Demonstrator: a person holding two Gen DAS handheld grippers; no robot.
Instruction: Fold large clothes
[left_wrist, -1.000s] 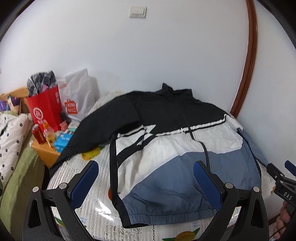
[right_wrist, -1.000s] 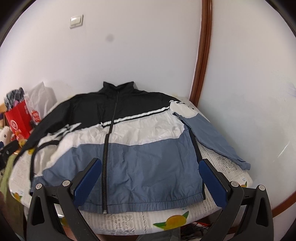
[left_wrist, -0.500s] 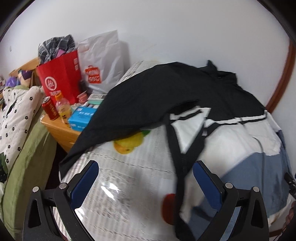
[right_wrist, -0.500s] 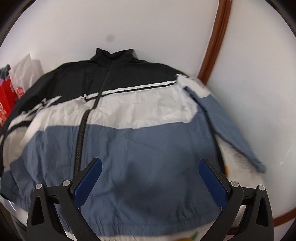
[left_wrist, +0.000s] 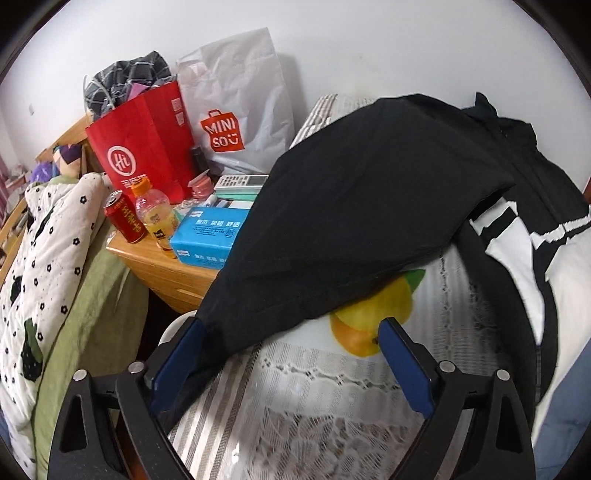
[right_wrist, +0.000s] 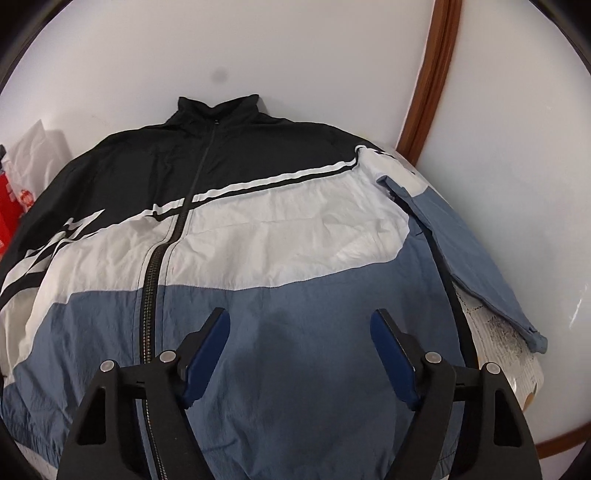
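A black, white and blue zip-up windbreaker (right_wrist: 258, 236) is spread front-up on a lace-covered table (left_wrist: 332, 406). Its black sleeve (left_wrist: 351, 221) lies between the left gripper (left_wrist: 291, 332) fingers, which have been closing yet stand apart. The right gripper (right_wrist: 301, 325) is poised above the blue panel, its jaws narrowing but unclamped. "MINISO" is read on a white bag (left_wrist: 236, 110).

Jacket (right_wrist: 280, 229): thin crinkled woven cloth, matt, with a metal-tooth zip (right_wrist: 149, 295). Table cover (left_wrist: 332, 398): white lace under glossy clear plastic. Nightstand (left_wrist: 162, 266) smooth varnished wood; red bag (left_wrist: 144, 147) matt paper; gripper pads (left_wrist: 406, 365) matt blue.
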